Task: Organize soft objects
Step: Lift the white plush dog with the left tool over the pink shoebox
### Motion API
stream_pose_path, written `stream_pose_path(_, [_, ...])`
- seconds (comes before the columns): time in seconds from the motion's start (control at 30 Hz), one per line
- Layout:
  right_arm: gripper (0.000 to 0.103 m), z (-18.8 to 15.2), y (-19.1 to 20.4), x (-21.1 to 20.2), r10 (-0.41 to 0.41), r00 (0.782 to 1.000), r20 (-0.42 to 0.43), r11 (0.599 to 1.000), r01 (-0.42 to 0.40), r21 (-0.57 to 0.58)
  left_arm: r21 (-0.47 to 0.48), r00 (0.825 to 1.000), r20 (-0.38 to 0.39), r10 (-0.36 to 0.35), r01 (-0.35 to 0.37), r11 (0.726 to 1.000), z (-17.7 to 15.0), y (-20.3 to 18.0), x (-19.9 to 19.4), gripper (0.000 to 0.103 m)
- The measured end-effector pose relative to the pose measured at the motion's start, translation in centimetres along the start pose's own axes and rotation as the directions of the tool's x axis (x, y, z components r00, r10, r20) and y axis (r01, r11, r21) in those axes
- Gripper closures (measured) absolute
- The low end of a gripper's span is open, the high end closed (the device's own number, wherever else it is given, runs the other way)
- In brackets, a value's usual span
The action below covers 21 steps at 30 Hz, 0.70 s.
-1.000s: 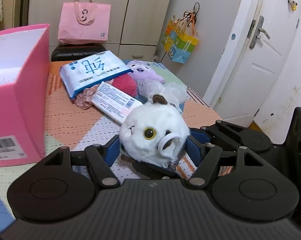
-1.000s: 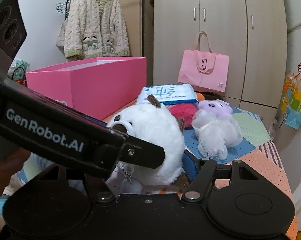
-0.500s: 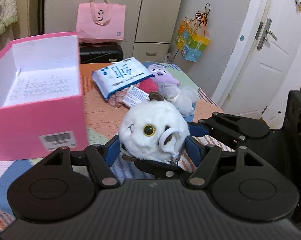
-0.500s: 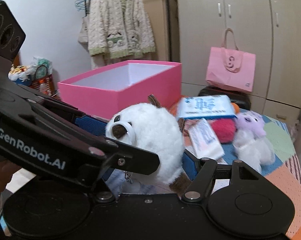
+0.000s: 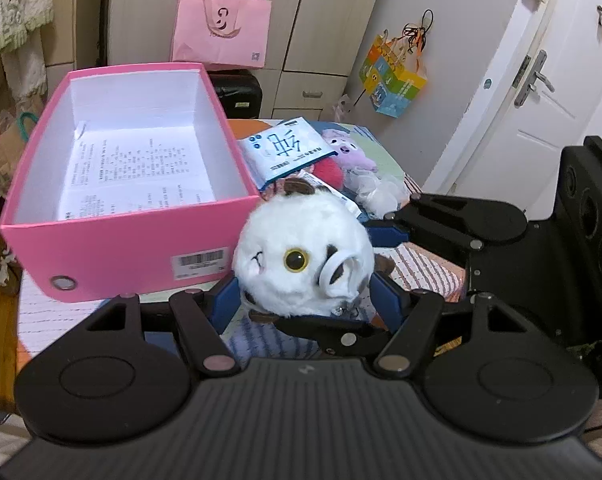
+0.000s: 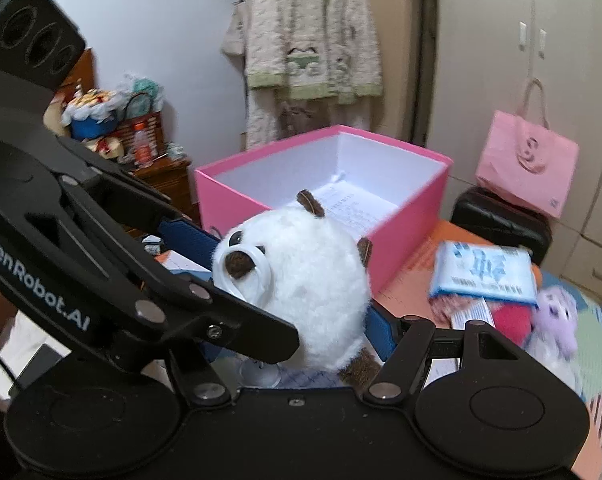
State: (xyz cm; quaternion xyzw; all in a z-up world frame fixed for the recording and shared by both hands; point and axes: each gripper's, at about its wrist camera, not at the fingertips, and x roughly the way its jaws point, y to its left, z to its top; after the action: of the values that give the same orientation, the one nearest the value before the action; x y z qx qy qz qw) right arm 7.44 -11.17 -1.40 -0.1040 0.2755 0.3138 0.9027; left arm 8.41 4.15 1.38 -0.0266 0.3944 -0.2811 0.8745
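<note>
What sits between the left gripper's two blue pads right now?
The white plush toy fills the gap of the left gripper, pressed by both pads, as the left wrist view shows. The right gripper clamps the same toy beside the pink box.

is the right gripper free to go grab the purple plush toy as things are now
Probably not. The right gripper is shut on the white plush toy, and the left gripper clamps it too. The purple plush toy lies uncovered on the table, but the fingers are occupied.

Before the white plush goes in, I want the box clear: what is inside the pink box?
Inside the pink box lies only a printed paper sheet on its white floor. The near wall hides the floor strip just behind it.
</note>
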Motion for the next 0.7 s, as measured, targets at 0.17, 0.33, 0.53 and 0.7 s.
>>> stream_pose_path(0.17, [0.029, 3.0, 0.5, 0.8, 0.049, 0.999, 0.003, 0.999, -0.049, -0.023, -0.041, 1.0, 0.028, 0.002, -0.001, 0.999, 1.2, 1.8, -2.0, 0.035])
stream_pose_path(0.33, [0.029, 6.0, -0.3, 2.5, 0.077, 0.997, 0.019, 0.997, -0.077, -0.006, -0.081, 0.997, 0.072, 0.013, -0.008, 0.997, 3.6, 4.2, -2.6, 0.035])
stream_pose_path(0.53, [0.029, 9.2, -2.9, 5.7, 0.085, 0.994, 0.064, 0.995, -0.088, 0.037, -0.067, 0.983, 0.168, 0.069, -0.059, 0.996, 6.9, 6.5, -1.6, 0.034])
stream_pose_path(0.7, [0.029, 10.3, -4.8, 9.2, 0.086, 0.995, 0.054, 0.995, -0.088, 0.044, -0.067, 0.979, 0.181, 0.099, -0.088, 0.994, 9.2, 8.8, 1.0, 0.034])
